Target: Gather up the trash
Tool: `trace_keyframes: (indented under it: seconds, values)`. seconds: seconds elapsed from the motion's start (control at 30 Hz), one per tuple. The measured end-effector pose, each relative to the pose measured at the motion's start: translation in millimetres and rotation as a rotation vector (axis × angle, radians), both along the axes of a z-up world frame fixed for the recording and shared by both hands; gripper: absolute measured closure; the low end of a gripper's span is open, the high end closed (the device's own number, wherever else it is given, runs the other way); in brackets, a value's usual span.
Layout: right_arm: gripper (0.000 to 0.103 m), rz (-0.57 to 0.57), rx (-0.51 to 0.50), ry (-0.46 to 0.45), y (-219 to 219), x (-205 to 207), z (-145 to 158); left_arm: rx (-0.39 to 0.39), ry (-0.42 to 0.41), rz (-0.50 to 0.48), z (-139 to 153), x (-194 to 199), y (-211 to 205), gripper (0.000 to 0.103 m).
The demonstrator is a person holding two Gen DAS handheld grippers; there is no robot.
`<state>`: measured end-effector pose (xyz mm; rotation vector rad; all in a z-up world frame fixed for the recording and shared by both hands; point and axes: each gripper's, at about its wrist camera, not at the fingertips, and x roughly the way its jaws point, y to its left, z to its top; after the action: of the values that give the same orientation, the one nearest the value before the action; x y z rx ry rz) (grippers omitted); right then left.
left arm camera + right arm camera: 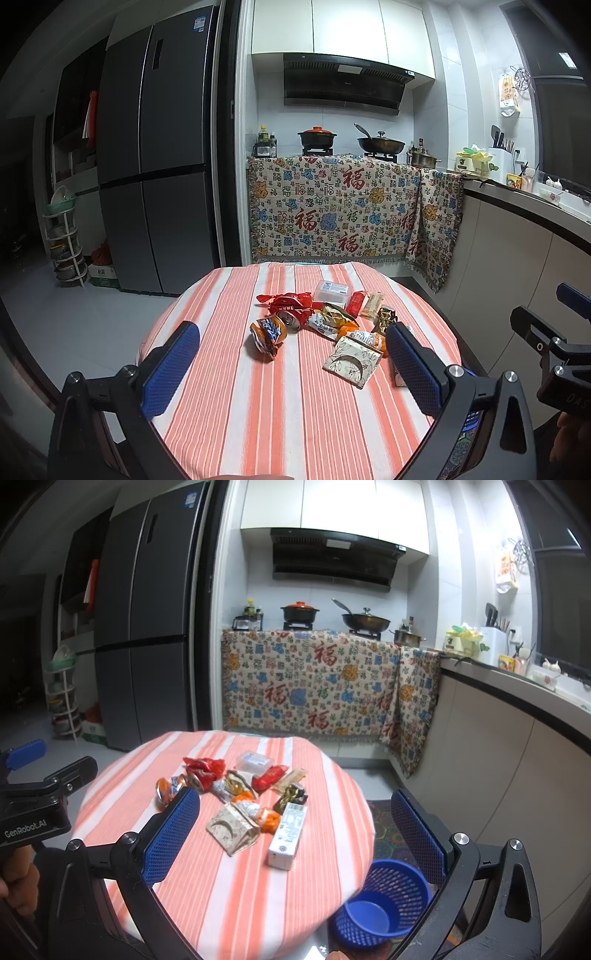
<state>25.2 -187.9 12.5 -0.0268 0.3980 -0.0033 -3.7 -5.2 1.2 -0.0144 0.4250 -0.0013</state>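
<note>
- The left gripper (291, 356), with blue textured pads on black arms, is held wide open above the near part of the table; nothing is gripped between its fingers.
- The right gripper (293, 825) is likewise spread wide and empty, one finger over the table, the other beyond its right edge.
- A round table under an orange-and-white striped cloth (266, 406) is seen just ahead of both grippers.
- The trash is piled at the table's middle: a crushed orange-and-blue drink can (266, 334), a red crumpled wrapper (290, 301), a beige floral paper box (352, 361), a clear plastic lidded container (332, 291) and a white milk carton (288, 835).
- A blue mesh plastic wastebasket (384, 904) stands on the floor beside the table's right edge.
</note>
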Motion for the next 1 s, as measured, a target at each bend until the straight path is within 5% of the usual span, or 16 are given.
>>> trace_keyframes:
  seconds: [1.0]
  values:
    - [0.000,-0.001,0.001,-0.003,-0.8,-1.4,0.6,0.000,-0.003,-0.004,1.7,3.0,1.9,0.000]
